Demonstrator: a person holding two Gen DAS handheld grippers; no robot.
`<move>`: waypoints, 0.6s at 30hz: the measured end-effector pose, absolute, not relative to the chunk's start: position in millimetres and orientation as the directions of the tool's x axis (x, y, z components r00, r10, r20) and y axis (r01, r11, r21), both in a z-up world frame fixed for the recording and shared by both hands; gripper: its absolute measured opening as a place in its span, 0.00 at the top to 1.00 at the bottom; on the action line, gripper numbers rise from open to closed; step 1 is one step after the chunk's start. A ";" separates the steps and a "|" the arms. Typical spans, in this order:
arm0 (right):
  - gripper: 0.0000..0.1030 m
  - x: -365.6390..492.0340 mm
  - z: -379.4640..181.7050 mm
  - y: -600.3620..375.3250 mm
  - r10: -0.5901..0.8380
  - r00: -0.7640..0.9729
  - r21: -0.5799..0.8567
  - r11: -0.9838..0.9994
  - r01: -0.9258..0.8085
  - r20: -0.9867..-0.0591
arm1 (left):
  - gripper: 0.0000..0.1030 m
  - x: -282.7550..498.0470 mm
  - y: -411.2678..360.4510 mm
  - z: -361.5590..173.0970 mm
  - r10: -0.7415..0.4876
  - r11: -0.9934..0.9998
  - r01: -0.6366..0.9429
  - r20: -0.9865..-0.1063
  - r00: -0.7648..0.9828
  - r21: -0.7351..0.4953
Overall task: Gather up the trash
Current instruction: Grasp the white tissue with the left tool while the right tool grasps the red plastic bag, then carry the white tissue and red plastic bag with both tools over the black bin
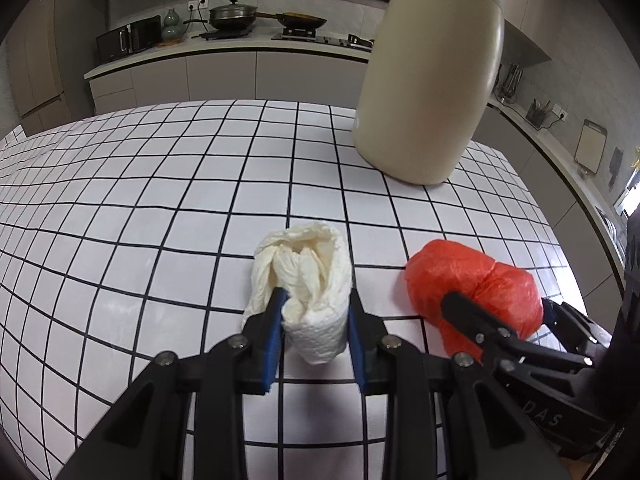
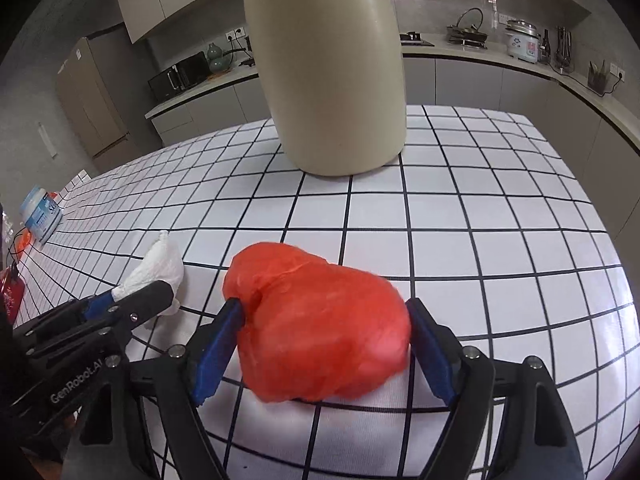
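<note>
Between the blue pads of my left gripper [image 1: 316, 312]: one crumpled white paper towel [image 1: 304, 280], squeezed tight at its lower half, upper folds fanning out free above the fingers. I judge it pinched low so the loose top cannot slip out on the way to disposal.

Just to its right, item two: a wadded red plastic bag [image 2: 316, 320], sitting in my right gripper [image 2: 324, 332]. Jaws stand wide; the left pad presses into a dent in the bag, the right pad sits at its far edge, though I cannot tell whether that one bears on it firmly. A bulky, springy wad, so a wide stance suits it.

Both grippers are side by side, angled down over the table [image 2: 480, 240], which wears a white cloth with a black grid. Whether either item touches the cloth I cannot tell.

Beyond both, near the table's far edge: a tall beige bin [image 2: 324, 80], upright, its top out of view. I take it for the trash receptacle, hence both loads pointed that way.

Far left on the table: a small blue-labelled jar [image 2: 40, 212], unrelated.
</note>
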State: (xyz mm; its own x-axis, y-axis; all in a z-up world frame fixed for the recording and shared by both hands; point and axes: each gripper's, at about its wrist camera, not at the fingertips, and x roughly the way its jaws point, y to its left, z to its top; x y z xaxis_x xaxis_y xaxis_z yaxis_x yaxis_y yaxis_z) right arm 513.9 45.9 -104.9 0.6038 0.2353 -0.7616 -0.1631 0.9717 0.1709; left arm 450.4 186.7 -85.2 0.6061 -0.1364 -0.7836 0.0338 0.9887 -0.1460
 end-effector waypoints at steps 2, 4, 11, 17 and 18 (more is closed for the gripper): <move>0.25 514.8 -108.4 46.9 0.244 0.606 0.177 0.969 -0.170 -0.757 | 0.70 451.1 185.3 -86.5 -0.138 0.989 0.034 -0.786 0.603 -0.147; 0.45 515.2 -111.0 47.3 0.255 0.601 0.184 0.967 -0.178 -0.757 | 0.70 451.7 183.5 -86.7 -0.139 0.988 0.035 -0.787 0.602 -0.148; 0.60 504.2 -104.2 45.3 0.288 0.603 0.210 0.957 -0.199 -0.744 | 0.70 443.0 173.3 -79.3 -0.150 0.988 0.054 -0.780 0.608 -0.148; 0.60 486.0 -90.9 35.6 0.294 0.615 0.216 0.956 -0.200 -0.731 | 0.70 426.5 162.5 -70.9 -0.148 0.988 0.057 -0.773 0.617 -0.144; 0.60 482.8 -89.5 34.1 0.295 0.615 0.218 0.955 -0.200 -0.731 | 0.70 423.0 160.2 -69.5 -0.147 0.988 0.057 -0.772 0.619 -0.143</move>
State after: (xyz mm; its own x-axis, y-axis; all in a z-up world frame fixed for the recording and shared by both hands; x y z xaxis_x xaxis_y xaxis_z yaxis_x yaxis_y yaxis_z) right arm 482.8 34.1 -89.5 0.6152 0.2955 -0.7309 -0.2001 0.9553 0.2178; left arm 423.0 160.2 -69.5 0.6187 -0.1473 -0.7717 0.0571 0.9881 -0.1428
